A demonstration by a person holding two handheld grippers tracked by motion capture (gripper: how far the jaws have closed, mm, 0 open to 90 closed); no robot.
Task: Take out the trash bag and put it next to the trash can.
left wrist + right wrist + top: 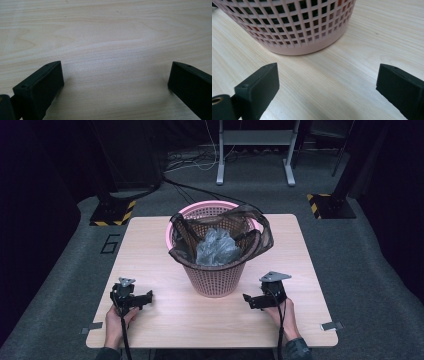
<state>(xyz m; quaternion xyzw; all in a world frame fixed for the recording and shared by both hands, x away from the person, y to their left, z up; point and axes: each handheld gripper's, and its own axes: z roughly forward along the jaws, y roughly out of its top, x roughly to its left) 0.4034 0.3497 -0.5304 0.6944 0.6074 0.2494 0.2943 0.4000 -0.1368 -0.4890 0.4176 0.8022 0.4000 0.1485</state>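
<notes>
In the lower left of the high view, the left hand (116,322) held the left gripper (148,299), its forearm entering from the bottom edge. In the lower right, the right hand (285,316) held the right gripper (247,300), which pointed toward the frame's centre. In each gripper view, two black jaws rose from the bottom corners, set wide apart with nothing between them.

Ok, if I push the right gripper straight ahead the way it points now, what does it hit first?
Most likely the pink basket: the right gripper, open and empty, looks over bare table at the basket's lower wall. The wall sits slightly left of centre, so it may only be a glancing contact.
</notes>
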